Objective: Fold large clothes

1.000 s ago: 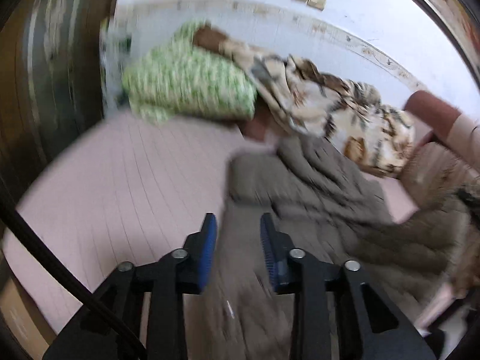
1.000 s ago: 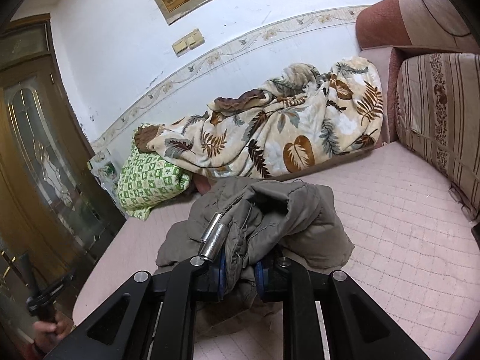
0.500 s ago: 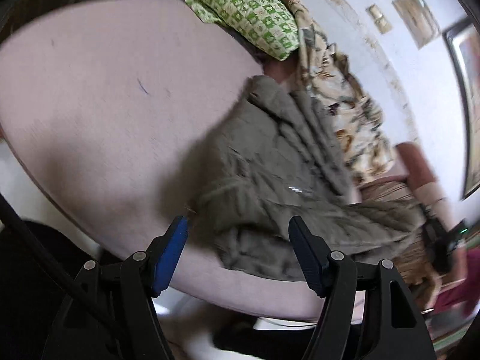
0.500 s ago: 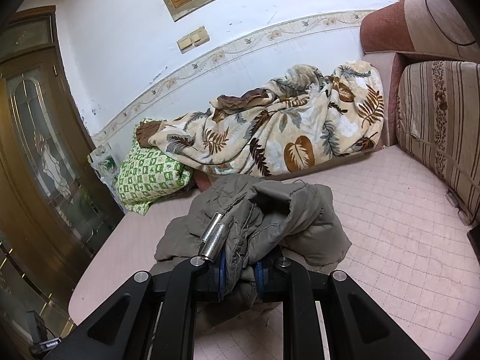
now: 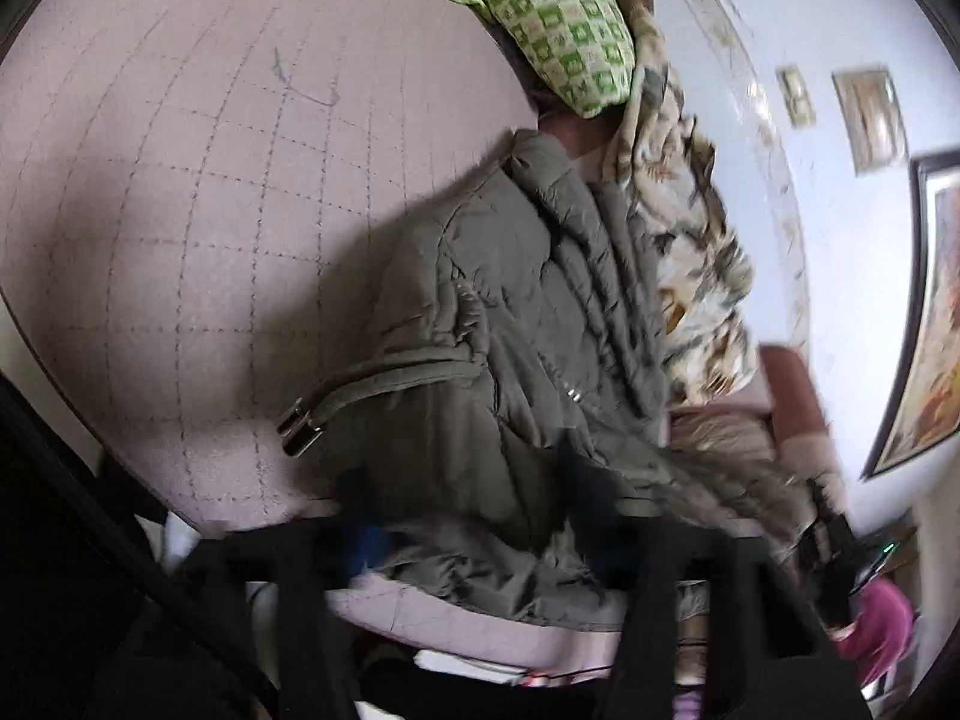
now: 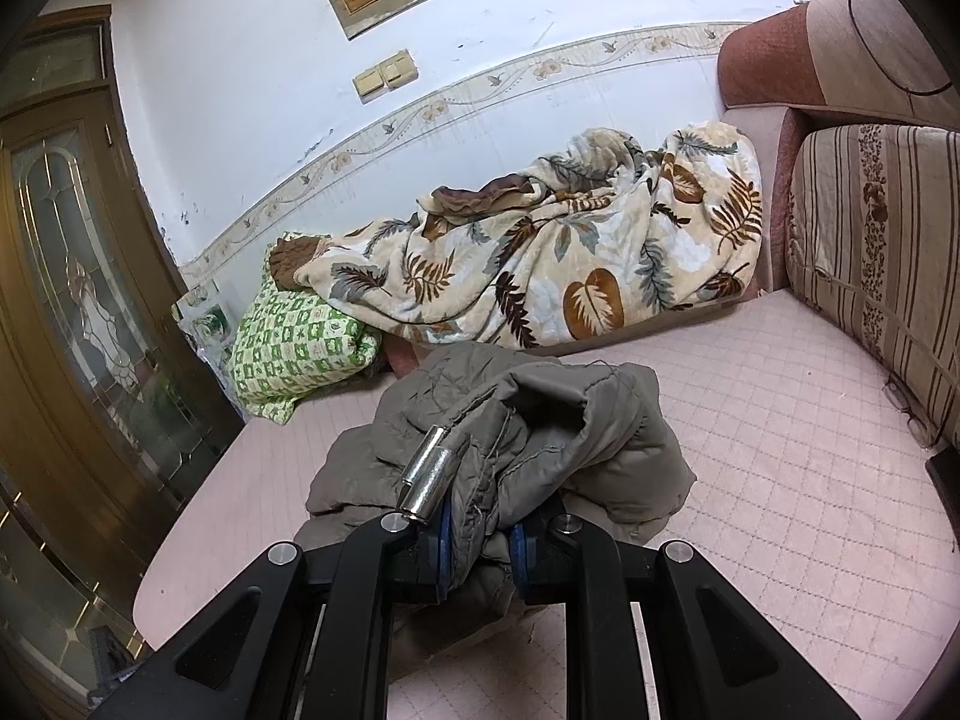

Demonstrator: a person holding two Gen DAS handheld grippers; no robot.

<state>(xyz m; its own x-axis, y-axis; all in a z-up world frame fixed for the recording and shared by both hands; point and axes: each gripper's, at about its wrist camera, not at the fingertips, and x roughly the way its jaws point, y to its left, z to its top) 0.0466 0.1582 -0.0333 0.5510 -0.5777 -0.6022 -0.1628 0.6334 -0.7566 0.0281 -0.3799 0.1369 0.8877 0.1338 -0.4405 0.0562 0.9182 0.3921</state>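
My right gripper (image 6: 477, 543) is clamped on a bunched fold of the jacket (image 6: 510, 438) — blue pads pinch the grey-olive quilted fabric from both sides, narrow gap, cloth filling it. A shiny metal cylinder toggle (image 6: 427, 476) on the jacket lies against the top of my left-hand finger, tilted.

The jacket sits in a crumpled heap on the pink quilted mattress cover (image 6: 780, 450), near its front edge. The shell is matte, puffy, with stitched channels; a frayed thread hangs at the hem.

My left gripper (image 5: 480, 534) is motion-blurred at the bottom of its own view. Its jaws are closing, with the jacket's lower hem (image 5: 480, 570) between them; I cannot tell whether the pads press on the cloth yet. From this side the jacket (image 5: 510, 300) drapes over the rounded mattress edge, and a fabric strap with a metal buckle (image 5: 300, 429) lies flat on the pink cover (image 5: 180, 210).

Behind the jacket: a plush leaf-print blanket (image 6: 540, 264) in cream, brown and grey-green, heaped along the wall, and a green-and-white checked pillow (image 6: 294, 348) tucked under its left end. A striped, woven cushion (image 6: 870, 276) stands against the right side. The wall is white with a floral border strip (image 6: 480, 90); a dark wooden door with patterned glass (image 6: 66, 276) is on the left.
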